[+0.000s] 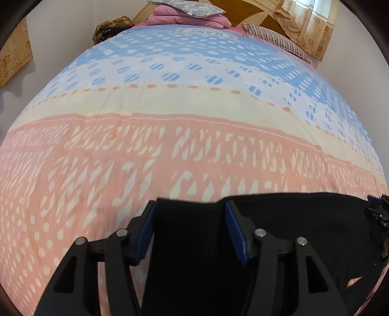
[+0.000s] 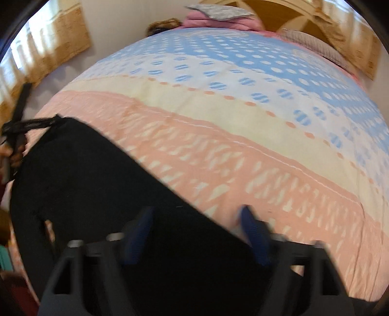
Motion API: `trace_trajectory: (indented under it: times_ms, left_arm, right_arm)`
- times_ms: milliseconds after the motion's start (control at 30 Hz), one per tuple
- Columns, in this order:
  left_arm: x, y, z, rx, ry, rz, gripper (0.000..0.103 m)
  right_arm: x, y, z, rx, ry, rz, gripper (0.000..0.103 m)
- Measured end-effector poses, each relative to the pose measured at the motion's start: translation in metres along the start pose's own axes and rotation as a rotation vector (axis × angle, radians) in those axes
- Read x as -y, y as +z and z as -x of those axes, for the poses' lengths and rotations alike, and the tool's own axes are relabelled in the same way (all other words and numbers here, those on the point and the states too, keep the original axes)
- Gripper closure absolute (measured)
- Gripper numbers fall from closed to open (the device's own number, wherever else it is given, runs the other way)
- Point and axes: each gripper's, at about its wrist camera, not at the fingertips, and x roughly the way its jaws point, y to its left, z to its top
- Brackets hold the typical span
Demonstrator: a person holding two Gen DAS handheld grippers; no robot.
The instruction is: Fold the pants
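The black pants (image 1: 279, 233) lie flat on the bed at the near edge; they also show in the right wrist view (image 2: 97, 182). My left gripper (image 1: 189, 206) is open, its blue-padded fingers (image 1: 145, 233) straddling the pants' left corner. My right gripper (image 2: 197, 214) is open over the pants' right edge, its view blurred. The left gripper also appears at the far left of the right wrist view (image 2: 29, 125), at the pants' far corner. The right gripper shows at the right edge of the left wrist view (image 1: 379, 214).
The bed cover (image 1: 194, 126) has pink, cream and blue patterned bands. A pink folded blanket (image 1: 189, 17) and pillows lie at the headboard. A striped pillow (image 1: 274, 39) sits at the back right. Curtains hang at both sides.
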Motion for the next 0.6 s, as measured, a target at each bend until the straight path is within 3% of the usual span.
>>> trace_trajectory:
  times_ms: [67, 100, 167, 233, 600]
  left_arm:
    - [0.000, 0.000, 0.000, 0.016, -0.014, 0.007, 0.058]
    - [-0.001, 0.001, 0.001, 0.022, -0.033, 0.016, 0.062]
    - [-0.002, 0.001, 0.004, 0.030, -0.074, 0.034, 0.083]
    - [-0.006, 0.002, 0.013, 0.055, -0.116, 0.063, 0.085]
    - [-0.007, -0.023, 0.127, 0.293, -0.121, 0.007, 0.085]
  right_arm:
    - [-0.005, 0.003, 0.001, -0.005, 0.041, 0.000, 0.091]
    - [-0.007, 0.003, 0.002, -0.006, 0.048, -0.011, 0.096]
    - [-0.011, 0.002, 0.005, -0.002, 0.033, -0.012, 0.097]
    - [-0.017, 0.000, 0.015, 0.014, 0.016, -0.008, 0.097]
    - [-0.063, -0.019, 0.129, 0.253, 0.014, -0.016, 0.098]
